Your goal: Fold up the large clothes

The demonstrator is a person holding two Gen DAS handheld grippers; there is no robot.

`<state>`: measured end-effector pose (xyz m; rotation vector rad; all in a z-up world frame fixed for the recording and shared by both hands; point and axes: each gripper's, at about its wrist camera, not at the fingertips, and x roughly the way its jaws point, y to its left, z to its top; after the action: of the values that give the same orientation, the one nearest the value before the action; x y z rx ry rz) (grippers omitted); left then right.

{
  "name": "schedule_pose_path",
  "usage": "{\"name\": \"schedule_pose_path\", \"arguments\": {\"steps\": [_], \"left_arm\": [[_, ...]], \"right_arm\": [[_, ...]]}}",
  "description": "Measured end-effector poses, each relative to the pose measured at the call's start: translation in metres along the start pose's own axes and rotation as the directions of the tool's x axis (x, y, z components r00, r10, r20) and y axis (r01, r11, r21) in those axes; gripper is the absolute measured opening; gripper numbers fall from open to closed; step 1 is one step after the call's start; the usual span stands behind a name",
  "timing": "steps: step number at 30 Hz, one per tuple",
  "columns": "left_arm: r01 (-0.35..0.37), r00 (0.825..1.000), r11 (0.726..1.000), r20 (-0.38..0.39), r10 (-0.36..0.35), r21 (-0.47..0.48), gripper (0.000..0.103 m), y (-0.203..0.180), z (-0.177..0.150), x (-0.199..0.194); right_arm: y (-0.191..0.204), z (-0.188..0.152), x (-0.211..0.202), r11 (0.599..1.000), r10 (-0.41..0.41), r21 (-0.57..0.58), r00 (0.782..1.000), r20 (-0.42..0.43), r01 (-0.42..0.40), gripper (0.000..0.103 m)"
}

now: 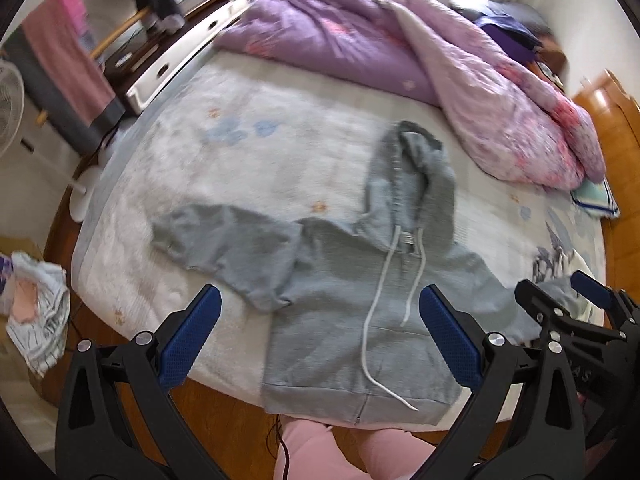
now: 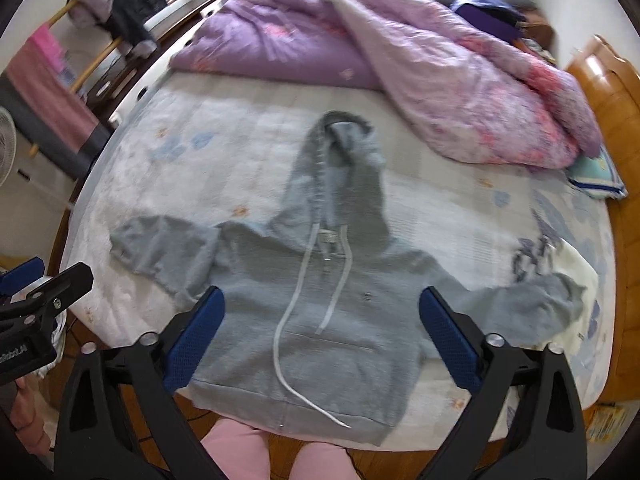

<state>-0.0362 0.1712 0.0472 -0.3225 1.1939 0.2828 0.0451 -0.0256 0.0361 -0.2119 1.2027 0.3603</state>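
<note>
A grey zip hoodie [image 1: 340, 300] lies face up on the bed, hood pointing away, hem at the near edge; it also shows in the right wrist view [image 2: 312, 320]. Its white drawstrings trail down the chest. Both sleeves spread sideways, the left sleeve [image 2: 160, 248] bent. My left gripper [image 1: 320, 320] is open and empty above the hoodie's lower body. My right gripper [image 2: 320, 320] is open and empty above the hem. In the left wrist view the right gripper [image 1: 560, 292] shows near the right sleeve.
A purple and pink quilt [image 2: 400, 48] is bunched across the far side of the bed. A white patterned sheet [image 1: 224, 160] covers the mattress. A clothes pile [image 1: 36, 312] lies on the floor at left. A wooden headboard [image 2: 608, 112] stands right.
</note>
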Motion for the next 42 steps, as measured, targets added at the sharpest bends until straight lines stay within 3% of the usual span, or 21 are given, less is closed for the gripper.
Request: {"name": "schedule_pose_path", "arguments": {"steps": [7, 16, 20, 23, 25, 27, 28, 33, 37, 42], "left_arm": [[-0.004, 0.999, 0.997, -0.032, 0.001, -0.083, 0.099, 0.073, 0.011, 0.032], [-0.026, 0.995, 0.988, -0.098, 0.011, -0.153, 0.099, 0.141, 0.023, 0.108], [-0.043, 0.992, 0.973, -0.129, 0.014, -0.226, 0.099, 0.172, 0.025, 0.147], [-0.044, 0.986, 0.955, -0.164, -0.004, -0.292, 0.099, 0.194, 0.021, 0.176], [-0.059, 0.983, 0.945, -0.183, -0.001, -0.321, 0.099, 0.206, 0.015, 0.194], [-0.077, 0.977, 0.933, -0.213, 0.000, -0.351, 0.099, 0.218, 0.009, 0.212], [-0.081, 0.974, 0.929, -0.225, -0.003, -0.362, 0.099, 0.223, 0.007, 0.218], [-0.083, 0.962, 0.892, -0.270, -0.045, -0.444, 0.099, 0.252, -0.007, 0.251], [-0.080, 0.953, 0.849, -0.288, -0.088, -0.522, 0.099, 0.273, -0.014, 0.269], [-0.057, 0.945, 0.779, -0.286, -0.160, -0.624, 0.099, 0.301, -0.026, 0.299]], "right_arm": [[0.060, 0.024, 0.057, 0.995, 0.013, -0.096, 0.994, -0.111, -0.023, 0.078], [0.115, 0.050, 0.124, 0.985, -0.019, -0.173, 0.990, -0.143, -0.006, 0.077], [0.126, 0.054, 0.158, 0.984, -0.016, -0.176, 0.985, -0.174, -0.016, 0.066], [0.133, 0.054, 0.183, 0.984, 0.002, -0.173, 0.979, -0.202, -0.037, 0.059], [0.137, 0.053, 0.200, 0.983, -0.003, -0.182, 0.978, -0.208, -0.036, 0.049], [0.142, 0.052, 0.221, 0.982, 0.010, -0.180, 0.970, -0.245, -0.056, 0.033], [0.142, 0.052, 0.231, 0.983, 0.028, -0.168, 0.964, -0.266, -0.075, 0.030], [0.151, 0.043, 0.275, 0.980, 0.085, -0.137, 0.930, -0.359, -0.143, 0.024], [0.159, 0.028, 0.311, 0.978, 0.114, -0.105, 0.887, -0.447, -0.178, 0.024], [0.170, 0.015, 0.345, 0.973, 0.106, -0.131, 0.875, -0.473, -0.189, 0.024]]}}
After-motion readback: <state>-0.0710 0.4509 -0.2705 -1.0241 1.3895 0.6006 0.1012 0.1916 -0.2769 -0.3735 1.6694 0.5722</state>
